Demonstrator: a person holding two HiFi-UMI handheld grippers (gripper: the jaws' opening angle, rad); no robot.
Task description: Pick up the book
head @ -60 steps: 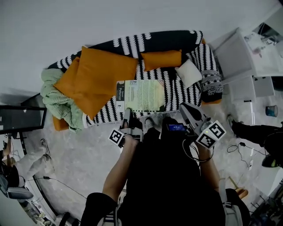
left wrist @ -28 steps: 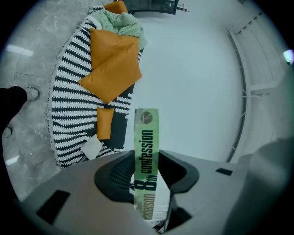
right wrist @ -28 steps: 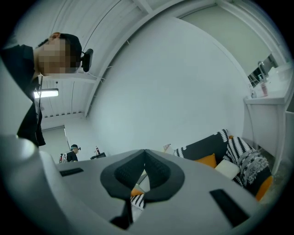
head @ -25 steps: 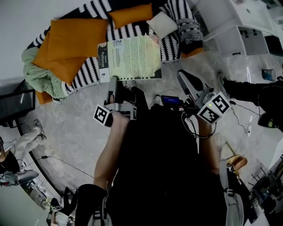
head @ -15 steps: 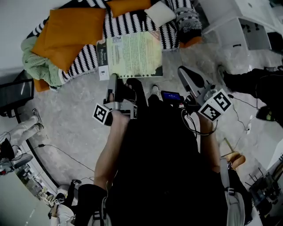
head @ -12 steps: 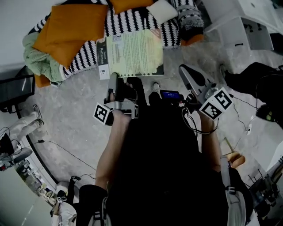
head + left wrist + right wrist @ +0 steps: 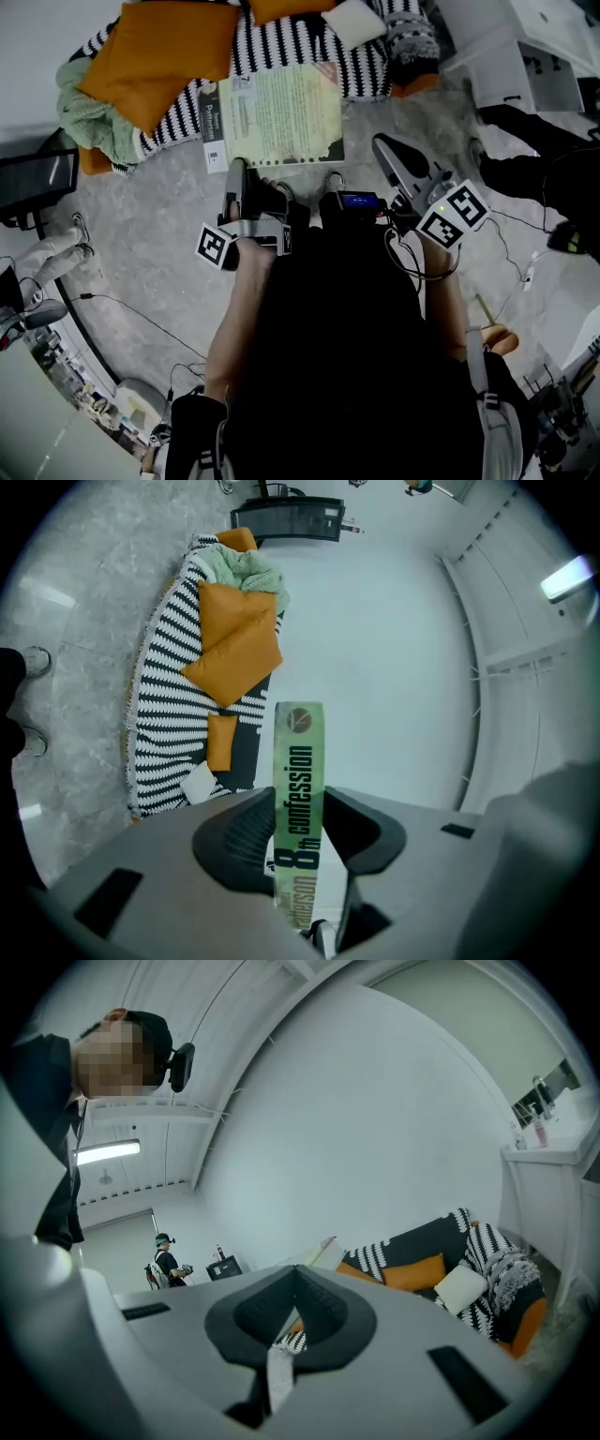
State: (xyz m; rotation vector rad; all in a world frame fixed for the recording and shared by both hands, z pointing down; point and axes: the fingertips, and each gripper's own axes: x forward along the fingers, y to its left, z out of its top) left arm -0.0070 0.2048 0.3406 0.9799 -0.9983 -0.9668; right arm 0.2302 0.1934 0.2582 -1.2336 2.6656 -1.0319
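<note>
- While your left gripper (image 7: 236, 174) pinches the book (image 7: 277, 117) at its spine corner, both pads pressed on the covers, the book hangs flat in the air just in front of the sofa (image 7: 300, 52).
- Its far edge overlaps the sofa's front edge in the head view.
- Your right gripper (image 7: 382, 150) has its jaws pressed together with nothing between them, and it sits in front of the sofa's right end, apart from the book.
- An orange cushion (image 7: 155, 52) lies on the sofa's left half.
</note>
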